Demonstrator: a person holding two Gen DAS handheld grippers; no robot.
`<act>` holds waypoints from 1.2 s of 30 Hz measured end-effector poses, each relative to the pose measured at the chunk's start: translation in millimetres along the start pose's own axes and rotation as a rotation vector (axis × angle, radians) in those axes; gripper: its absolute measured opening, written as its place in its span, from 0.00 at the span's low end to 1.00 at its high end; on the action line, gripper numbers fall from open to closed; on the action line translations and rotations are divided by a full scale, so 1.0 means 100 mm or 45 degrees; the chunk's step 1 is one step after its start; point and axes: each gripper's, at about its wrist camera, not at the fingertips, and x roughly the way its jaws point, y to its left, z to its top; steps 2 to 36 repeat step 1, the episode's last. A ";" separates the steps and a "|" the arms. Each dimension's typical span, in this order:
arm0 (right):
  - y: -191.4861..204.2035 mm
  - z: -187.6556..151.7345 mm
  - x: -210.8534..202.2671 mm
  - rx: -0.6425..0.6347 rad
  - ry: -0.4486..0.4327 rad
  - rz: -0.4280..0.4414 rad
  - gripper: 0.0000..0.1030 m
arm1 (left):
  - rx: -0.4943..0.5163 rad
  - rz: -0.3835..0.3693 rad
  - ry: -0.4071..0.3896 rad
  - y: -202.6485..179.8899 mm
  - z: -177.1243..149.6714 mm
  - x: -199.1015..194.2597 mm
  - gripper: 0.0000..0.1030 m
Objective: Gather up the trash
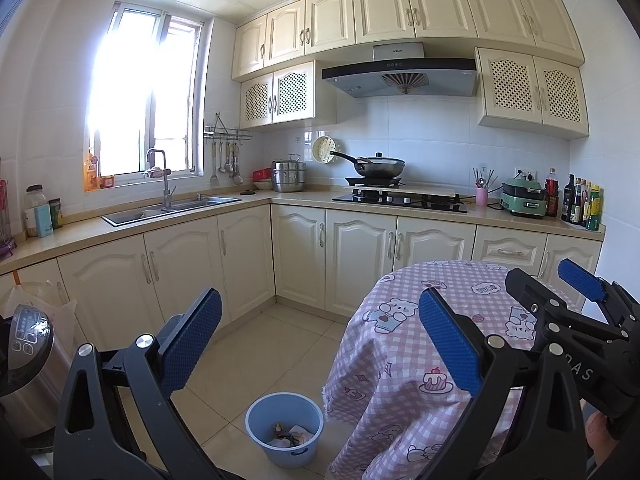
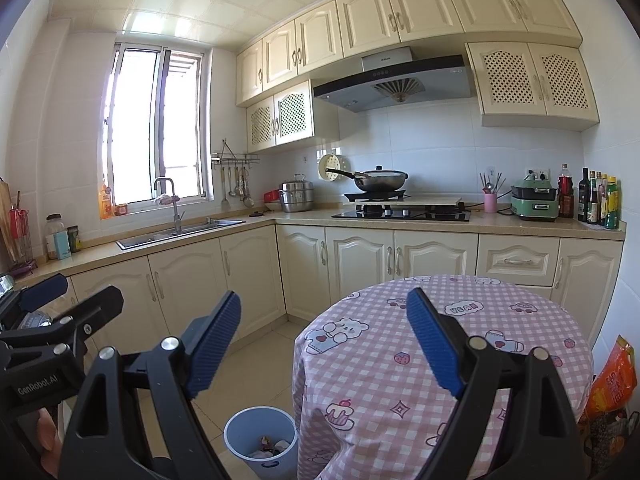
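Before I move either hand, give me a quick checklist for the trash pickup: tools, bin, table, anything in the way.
1. Left tool open and empty: ok, nothing between its blue pads.
2. Right tool open and empty: ok, jaws stand wide, nothing held.
3. Blue bin upright on the floor beside the table: ok.
4. Room left in the bin: ok, only some scraps at the bottom.
5. Trash left on the checked tablecloth: cannot tell; the visible top looks bare, but the tools hide part of it.
6. Floor tiles between the tools and the bin free of obstacles: ok.
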 end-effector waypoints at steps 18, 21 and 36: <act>-0.01 -0.01 0.03 0.000 0.008 -0.002 0.81 | -0.003 0.003 0.011 0.01 -0.01 0.03 0.93; -0.01 -0.01 0.03 0.000 0.008 -0.002 0.81 | -0.003 0.003 0.011 0.01 -0.01 0.03 0.93; -0.01 -0.01 0.03 0.000 0.008 -0.002 0.81 | -0.003 0.003 0.011 0.01 -0.01 0.03 0.93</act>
